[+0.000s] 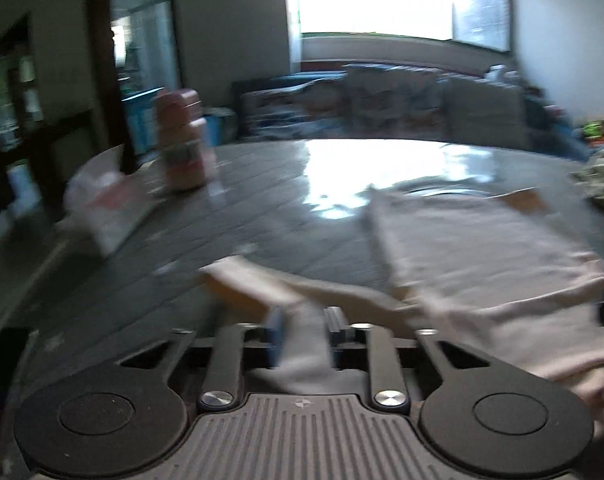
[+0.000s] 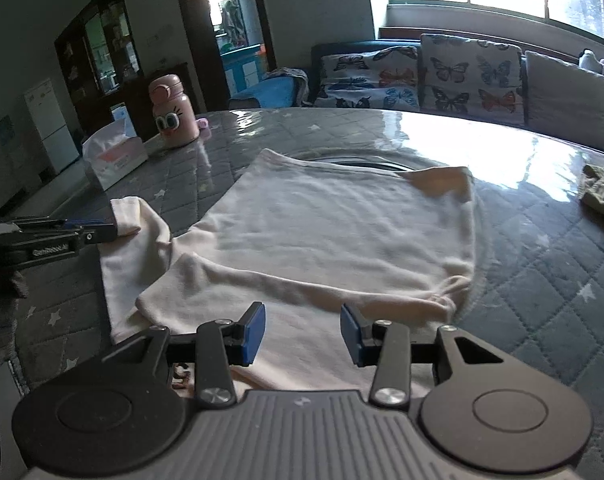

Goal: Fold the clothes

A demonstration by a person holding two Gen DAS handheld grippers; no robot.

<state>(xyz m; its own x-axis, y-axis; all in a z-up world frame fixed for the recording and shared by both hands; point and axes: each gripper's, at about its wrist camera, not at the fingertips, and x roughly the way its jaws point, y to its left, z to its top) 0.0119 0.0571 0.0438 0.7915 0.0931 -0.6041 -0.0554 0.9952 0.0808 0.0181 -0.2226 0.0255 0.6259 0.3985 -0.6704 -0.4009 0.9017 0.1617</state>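
A: Status of the shirt (image 2: 334, 224)?

B: It is laid flat on the worktop (image 2: 542, 260), roughly centred, on the quilted grey star-print cover. The far right sleeve (image 2: 442, 180) is folded in over the body. The left sleeve (image 2: 130, 212) is stretched out sideways, off the body. A fold is seen along the near part, with a bunched corner at the near right.

A: Left gripper (image 1: 304, 332)?

B: Jaws are seen apart in the left wrist view, with a strip of the shirt's cloth running through the gap between the blue pads. That view is heavily blurred. In the right wrist view the same gripper is seen side-on at the left edge, its tip at the cuff of the stretched sleeve.

A: Right gripper (image 2: 302, 332)?

B: Jaws are apart, nothing is clamped. It is held over the near edge of the shirt, with cloth seen below and between the pads. Contact cannot be confirmed.

A: Anything else on the worktop?

B: A pink bottle (image 2: 172, 114) with a cartoon face is stood upright at the far left, a tissue box (image 2: 114, 156) just beside it, nearer the edge. A second, olive-toned garment (image 2: 602, 192) is crumpled at the right edge, well apart from the shirt. A sofa (image 2: 422, 76) with butterfly cushions is seen behind the worktop.
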